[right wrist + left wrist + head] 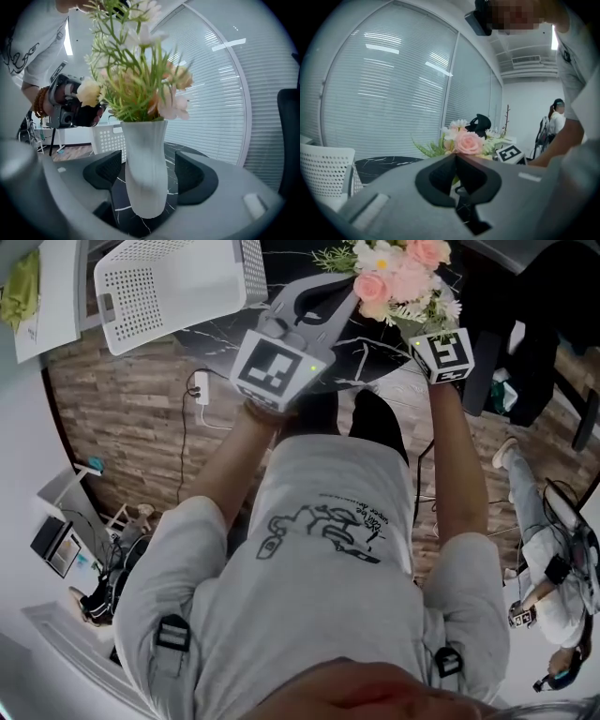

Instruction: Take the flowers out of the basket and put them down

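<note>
- The flowers (136, 79) are out of the basket (178, 277). They sit in a white vase (140, 187) over the black table (379, 166), with the basket well off to the left.
- My right gripper (150, 166) has its jaws wide, one on each side of the vase. There is a gap at both pads, so I'm not holding it.
- My left gripper (455, 159) has its jaws together at the tips, right by the blooms. I can't tell whether a leaf is nipped between them.
- I judge the step in hand to be letting go. To do it well, I first make sure the vase stands on its own.
- Then I draw the right jaws straight back, level, touching neither side.
- The left tips should leave the leaves without tugging, because a tall narrow vase tips easily.
- Both arms reach forward from my chest, and both grippers point slightly downward. The left forearm angles inward toward the flowers, and the right runs nearly straight ahead.
</note>
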A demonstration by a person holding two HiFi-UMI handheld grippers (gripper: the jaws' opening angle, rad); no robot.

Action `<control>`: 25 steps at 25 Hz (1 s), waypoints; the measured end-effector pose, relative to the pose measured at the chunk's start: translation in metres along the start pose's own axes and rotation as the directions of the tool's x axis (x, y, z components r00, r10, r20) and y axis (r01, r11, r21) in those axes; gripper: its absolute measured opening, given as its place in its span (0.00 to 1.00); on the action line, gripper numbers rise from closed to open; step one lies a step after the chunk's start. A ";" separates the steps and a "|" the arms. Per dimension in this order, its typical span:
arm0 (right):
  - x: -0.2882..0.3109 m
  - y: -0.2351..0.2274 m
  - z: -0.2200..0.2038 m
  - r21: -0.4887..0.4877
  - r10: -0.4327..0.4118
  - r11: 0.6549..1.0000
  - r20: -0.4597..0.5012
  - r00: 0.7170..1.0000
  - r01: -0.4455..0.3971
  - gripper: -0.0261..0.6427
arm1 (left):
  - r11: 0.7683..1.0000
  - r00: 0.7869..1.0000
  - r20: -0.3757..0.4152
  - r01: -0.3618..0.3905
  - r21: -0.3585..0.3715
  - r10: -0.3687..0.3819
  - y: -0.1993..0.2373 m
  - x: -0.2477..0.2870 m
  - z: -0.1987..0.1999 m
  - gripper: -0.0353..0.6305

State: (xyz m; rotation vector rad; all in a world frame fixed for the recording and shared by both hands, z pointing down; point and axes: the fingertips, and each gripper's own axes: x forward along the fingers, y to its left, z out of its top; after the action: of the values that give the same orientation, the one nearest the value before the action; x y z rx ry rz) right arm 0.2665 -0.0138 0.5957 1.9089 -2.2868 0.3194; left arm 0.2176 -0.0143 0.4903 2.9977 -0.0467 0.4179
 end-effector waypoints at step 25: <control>-0.148 0.083 0.155 0.062 0.045 0.997 0.043 0.998 -0.048 0.30 | 0.998 0.996 0.081 -0.035 -0.046 0.039 -0.086 -0.065 0.076 0.06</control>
State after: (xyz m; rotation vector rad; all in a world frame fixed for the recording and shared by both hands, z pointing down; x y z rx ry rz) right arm 0.2156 0.1023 0.4040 1.9111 -2.3784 0.3647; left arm 0.1794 0.0636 0.3904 2.9726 -0.1178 0.2929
